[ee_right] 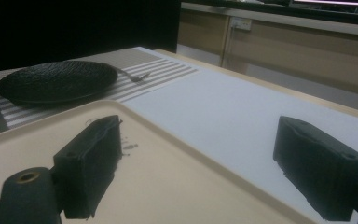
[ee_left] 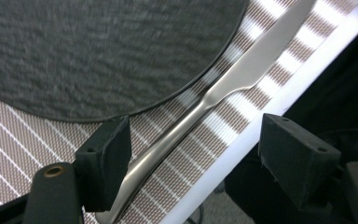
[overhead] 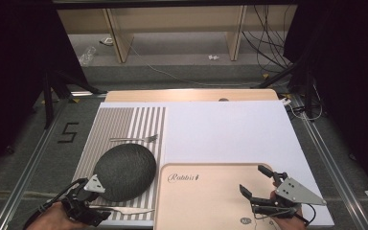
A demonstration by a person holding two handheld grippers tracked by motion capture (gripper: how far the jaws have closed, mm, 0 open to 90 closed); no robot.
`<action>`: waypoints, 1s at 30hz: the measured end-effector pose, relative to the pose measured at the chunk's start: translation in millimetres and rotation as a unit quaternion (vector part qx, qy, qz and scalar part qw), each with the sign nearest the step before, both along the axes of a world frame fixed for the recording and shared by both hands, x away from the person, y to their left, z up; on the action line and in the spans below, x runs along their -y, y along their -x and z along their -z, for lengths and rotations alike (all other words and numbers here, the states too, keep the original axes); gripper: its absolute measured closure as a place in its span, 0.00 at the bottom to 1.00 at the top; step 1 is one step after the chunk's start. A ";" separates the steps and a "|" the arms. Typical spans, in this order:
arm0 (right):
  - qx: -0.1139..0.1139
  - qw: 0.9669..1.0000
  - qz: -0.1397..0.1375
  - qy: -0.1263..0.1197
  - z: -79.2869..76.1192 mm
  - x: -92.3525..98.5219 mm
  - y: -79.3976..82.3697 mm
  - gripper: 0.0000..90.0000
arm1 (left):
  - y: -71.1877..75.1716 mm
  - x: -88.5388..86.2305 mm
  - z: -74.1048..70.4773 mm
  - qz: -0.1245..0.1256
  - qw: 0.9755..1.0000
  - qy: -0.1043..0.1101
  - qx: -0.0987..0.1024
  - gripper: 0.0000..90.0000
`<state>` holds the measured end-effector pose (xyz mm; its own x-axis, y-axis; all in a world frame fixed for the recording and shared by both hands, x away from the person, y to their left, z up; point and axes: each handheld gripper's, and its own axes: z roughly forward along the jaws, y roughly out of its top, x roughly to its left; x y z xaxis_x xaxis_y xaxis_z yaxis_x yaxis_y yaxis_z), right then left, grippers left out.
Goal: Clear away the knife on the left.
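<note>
Down at the near left corner of the table, the left gripper (overhead: 87,203) hangs low over a striped placemat (overhead: 124,122), and a table knife (overhead: 127,210) lies on that mat just in front of the person's hand. From the left gripper view the knife (ee_left: 223,88) runs slantwise between the two black jaws: its handle passes right against the inner face of one pad, while the other pad stands well off, out past the mat's edge, so the jaws are wide apart and nothing is clamped. Whether that near pad actually touches the handle I cannot tell. Just beyond the knife sits a dark, rough-textured round plate (overhead: 124,171), its rim close beside the blade, and a fork (overhead: 135,139) lies on the mat on the plate's far side. To the right, the right gripper (overhead: 258,188) hovers over a beige tray (overhead: 196,201) with its jaws spread and nothing between them; the right gripper view shows the tray's (ee_right: 168,186) bare surface under the pads and a white sheet (ee_right: 223,112) beyond.
</note>
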<state>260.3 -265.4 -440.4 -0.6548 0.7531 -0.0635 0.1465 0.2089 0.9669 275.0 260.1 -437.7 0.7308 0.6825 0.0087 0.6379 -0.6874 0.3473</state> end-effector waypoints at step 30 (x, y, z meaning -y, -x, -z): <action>-0.004 1.000 -0.010 0.007 1.5 -2.2 -1.0 0.18 | -14.4 5.0 24.0 0.022 0.998 -0.051 -0.040 0.45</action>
